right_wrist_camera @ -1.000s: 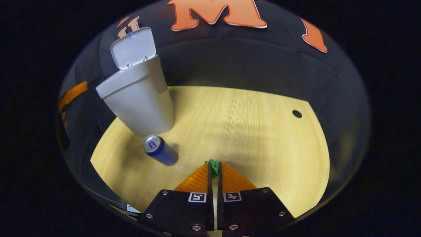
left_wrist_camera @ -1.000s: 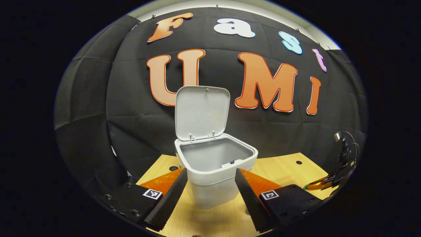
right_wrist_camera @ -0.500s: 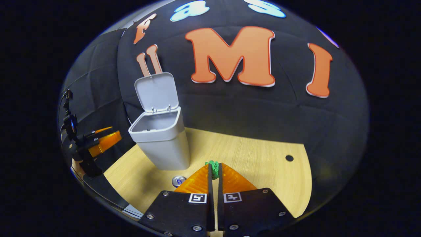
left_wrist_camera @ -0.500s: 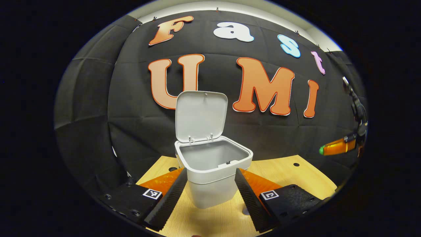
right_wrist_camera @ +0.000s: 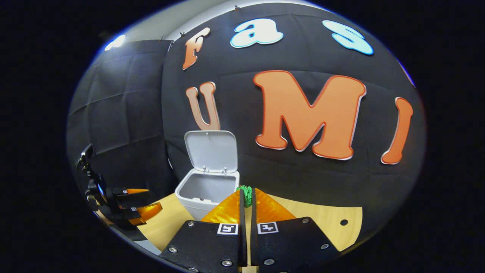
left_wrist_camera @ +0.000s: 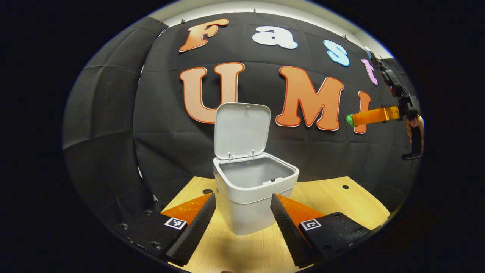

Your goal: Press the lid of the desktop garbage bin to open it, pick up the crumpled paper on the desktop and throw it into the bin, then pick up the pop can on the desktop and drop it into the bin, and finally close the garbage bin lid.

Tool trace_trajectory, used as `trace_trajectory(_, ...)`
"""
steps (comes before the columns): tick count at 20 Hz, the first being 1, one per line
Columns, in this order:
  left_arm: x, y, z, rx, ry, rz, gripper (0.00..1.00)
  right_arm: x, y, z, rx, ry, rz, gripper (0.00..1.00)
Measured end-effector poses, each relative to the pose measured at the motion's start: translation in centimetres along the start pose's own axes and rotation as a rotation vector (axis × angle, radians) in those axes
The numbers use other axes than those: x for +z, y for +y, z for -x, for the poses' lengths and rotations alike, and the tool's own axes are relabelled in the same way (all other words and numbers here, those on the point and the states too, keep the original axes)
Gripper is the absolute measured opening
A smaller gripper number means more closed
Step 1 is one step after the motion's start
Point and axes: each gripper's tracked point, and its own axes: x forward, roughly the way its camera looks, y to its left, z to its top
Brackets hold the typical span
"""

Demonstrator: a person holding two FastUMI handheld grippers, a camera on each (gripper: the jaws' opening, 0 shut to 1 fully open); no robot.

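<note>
- The garbage bin (left_wrist_camera: pixel 253 197) stands on the wooden surface (left_wrist_camera: pixel 333 197) before the black booth wall, its lid (left_wrist_camera: pixel 241 131) tipped up and back on the far hinge, the mouth open.
- In the left gripper view the left tool (left_wrist_camera: pixel 242 214) sits low and near, its two fingers set wide apart with the bin's body between them; neither finger touches it as far as can be told.
- High at the right of that view, well above the surface, the right tool (left_wrist_camera: pixel 349 120) points left toward the bin, with the crumpled paper (left_wrist_camera: pixel 349 120), a small green wad, at its tip.
- In the right gripper view the right tool's fingers are drawn close together, clamped on the green paper at their tips, with the open bin beyond them, to the left.
- The left tool also shows at the left edge of the right gripper view, near the bin.
</note>
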Motion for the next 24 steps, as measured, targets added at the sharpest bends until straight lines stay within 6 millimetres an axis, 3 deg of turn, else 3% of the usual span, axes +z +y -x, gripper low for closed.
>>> trace_trajectory(3,-0.8,1.8,0.7,0.025,0.011,0.015,0.93,1.6,3.4,-2.8,0.063,-0.012,0.009,0.04)
trace_trajectory(6,-1.5,4.0,1.6,0.057,0.018,0.018,0.93,1.9,6.3,-6.0,0.099,-0.003,0.031,0.04)
trace_trajectory(12,-2.1,9.3,3.5,0.136,0.023,0.042,0.93,-0.1,10.3,-11.4,0.120,0.054,0.036,0.04)
trace_trajectory(17,-2.7,13.0,4.4,0.181,0.029,0.064,0.93,-2.1,10.4,-13.3,0.094,0.090,0.006,0.06)
trace_trajectory(21,-2.4,14.0,4.5,0.179,0.027,0.058,0.94,-3.3,9.3,-14.8,0.004,0.080,0.014,0.10)
trace_trajectory(24,-2.5,14.4,4.5,0.174,0.035,0.044,0.94,-4.1,8.7,-16.1,-0.012,0.092,0.023,0.21)
